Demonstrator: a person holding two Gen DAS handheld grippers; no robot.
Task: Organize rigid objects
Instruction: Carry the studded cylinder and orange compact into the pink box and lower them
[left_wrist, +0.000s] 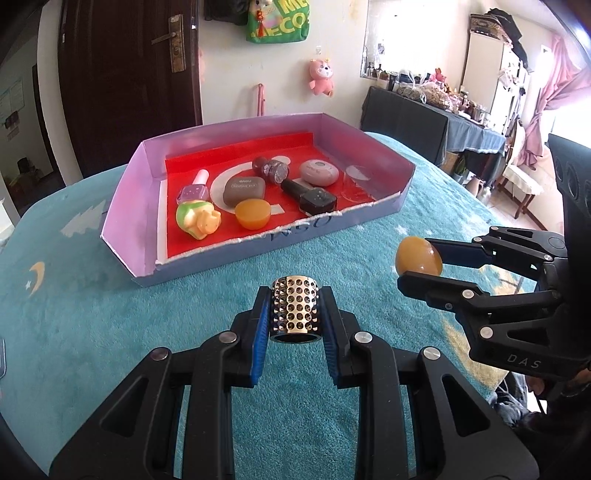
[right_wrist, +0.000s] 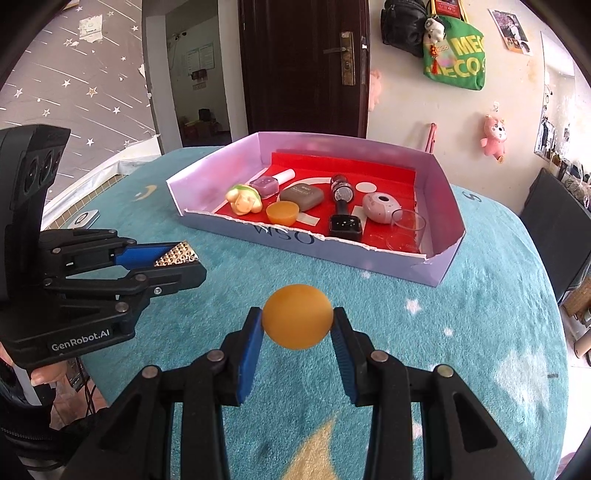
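Observation:
My left gripper (left_wrist: 294, 314) is shut on a studded metal cylinder (left_wrist: 294, 308), held above the teal cloth in front of the box; it shows in the right wrist view (right_wrist: 181, 256) too. My right gripper (right_wrist: 297, 325) is shut on an orange egg-shaped capsule half (right_wrist: 296, 316), also seen in the left wrist view (left_wrist: 417, 260). The lilac cardboard box (left_wrist: 125, 206) with a red floor holds a nail polish bottle (left_wrist: 195, 186), a green-yellow toy (left_wrist: 197, 219), an orange cup half (left_wrist: 252, 213), a grey case (left_wrist: 243, 189), dark bottles (left_wrist: 310, 197), a pink-grey pebble case (left_wrist: 318, 172) and a clear glass (left_wrist: 356, 182).
The table is covered by a teal plush cloth (left_wrist: 92, 332) with moon and star prints. A small white device (right_wrist: 83, 218) lies at the cloth's far left edge. A dark door and a wall with hanging toys stand behind the box.

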